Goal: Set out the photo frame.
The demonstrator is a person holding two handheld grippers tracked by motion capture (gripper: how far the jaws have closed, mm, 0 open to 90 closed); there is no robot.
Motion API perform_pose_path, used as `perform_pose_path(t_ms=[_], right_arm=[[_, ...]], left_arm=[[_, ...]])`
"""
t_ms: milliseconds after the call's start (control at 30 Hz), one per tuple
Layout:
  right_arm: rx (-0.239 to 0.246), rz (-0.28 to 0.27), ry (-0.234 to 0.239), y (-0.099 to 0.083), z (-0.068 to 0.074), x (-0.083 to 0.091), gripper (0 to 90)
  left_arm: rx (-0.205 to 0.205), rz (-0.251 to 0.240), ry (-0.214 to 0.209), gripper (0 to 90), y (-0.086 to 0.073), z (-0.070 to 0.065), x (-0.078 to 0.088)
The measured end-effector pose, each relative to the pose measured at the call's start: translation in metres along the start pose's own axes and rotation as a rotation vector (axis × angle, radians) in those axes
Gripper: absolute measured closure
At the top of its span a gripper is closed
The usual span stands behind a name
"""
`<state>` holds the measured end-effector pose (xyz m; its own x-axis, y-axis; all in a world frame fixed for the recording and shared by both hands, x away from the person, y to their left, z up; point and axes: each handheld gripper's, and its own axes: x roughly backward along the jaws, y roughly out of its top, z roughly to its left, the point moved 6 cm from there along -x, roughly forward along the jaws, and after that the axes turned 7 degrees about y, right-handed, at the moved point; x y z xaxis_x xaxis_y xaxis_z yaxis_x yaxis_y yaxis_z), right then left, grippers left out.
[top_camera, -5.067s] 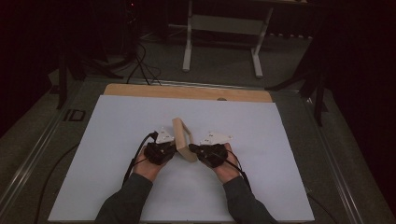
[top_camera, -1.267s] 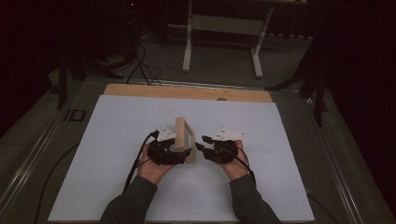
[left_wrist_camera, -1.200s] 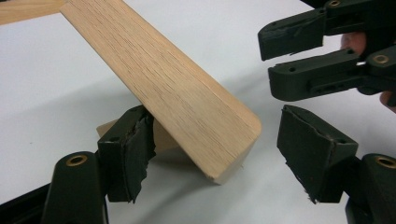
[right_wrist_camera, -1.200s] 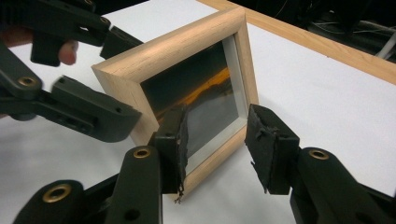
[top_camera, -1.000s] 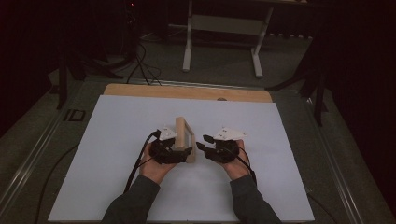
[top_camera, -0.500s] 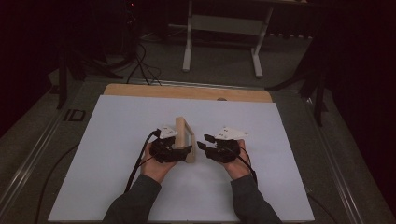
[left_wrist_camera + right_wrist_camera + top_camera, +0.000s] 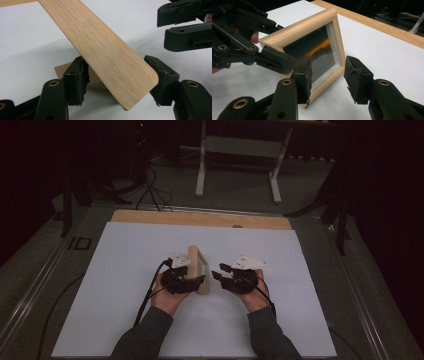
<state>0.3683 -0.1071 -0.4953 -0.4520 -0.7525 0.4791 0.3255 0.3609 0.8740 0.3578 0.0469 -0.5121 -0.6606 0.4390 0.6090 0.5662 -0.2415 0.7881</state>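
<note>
Wooden picture frame (image 7: 198,268), glazed, upright mid-sheet on the table (image 7: 125,270): light, rigid, glass fragile; grip wooden edges; left gripper (image 7: 192,281) closing around its back stand (image 7: 105,50), right gripper (image 7: 220,271) open, empty.

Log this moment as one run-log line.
picture frame: upright on table | left hand-held gripper: jaws closing around its back strut | right hand-held gripper: open beside frame

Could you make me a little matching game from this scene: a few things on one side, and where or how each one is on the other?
1. picture frame
2. left tongs
3. right tongs
4. wooden strip

a. jaws apart, gripping nothing
b. along the table's far edge
c. upright on the white sheet
d. jaws either side of the frame's wooden back stand

Pairs: 1-c, 2-d, 3-a, 4-b
</note>
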Motion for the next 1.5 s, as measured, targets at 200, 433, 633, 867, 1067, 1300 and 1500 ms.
perform_pose_path(t_ms=[200,433,633,867,1067,1300,1500], right_arm=[[-0.003,-0.004,-0.002,0.0005,-0.0009,0.0012,56.2],[0.0,-0.012,-0.004,0.002,-0.0016,0.0036,55.7],[-0.001,-0.019,-0.01,0.0035,-0.0021,0.0054,55.5],[-0.003,-0.019,-0.015,0.0042,-0.0024,0.0068,54.8],[-0.004,-0.026,-0.017,0.0048,-0.0033,0.0074,54.6],[-0.006,-0.026,-0.019,0.005,-0.0037,0.0081,54.1],[-0.005,-0.027,-0.023,0.0052,-0.0045,0.0089,53.9]], left_arm=[[0.002,0.0,0.002,38.6,0.0001,0.0001,0.0],[0.006,-0.002,0.003,39.0,0.0003,-0.0007,-0.0004],[0.011,0.001,0.008,40.2,0.0005,-0.0007,-0.0001],[0.009,-0.008,0.017,44.3,0.001,-0.0009,0.0005],[0.003,-0.014,0.024,47.1,0.0012,-0.0009,0.0011],[-0.005,-0.023,0.038,49.6,0.0013,-0.0011,0.0015],[-0.001,-0.033,0.045,53.0,0.0014,-0.0005,0.0022]])
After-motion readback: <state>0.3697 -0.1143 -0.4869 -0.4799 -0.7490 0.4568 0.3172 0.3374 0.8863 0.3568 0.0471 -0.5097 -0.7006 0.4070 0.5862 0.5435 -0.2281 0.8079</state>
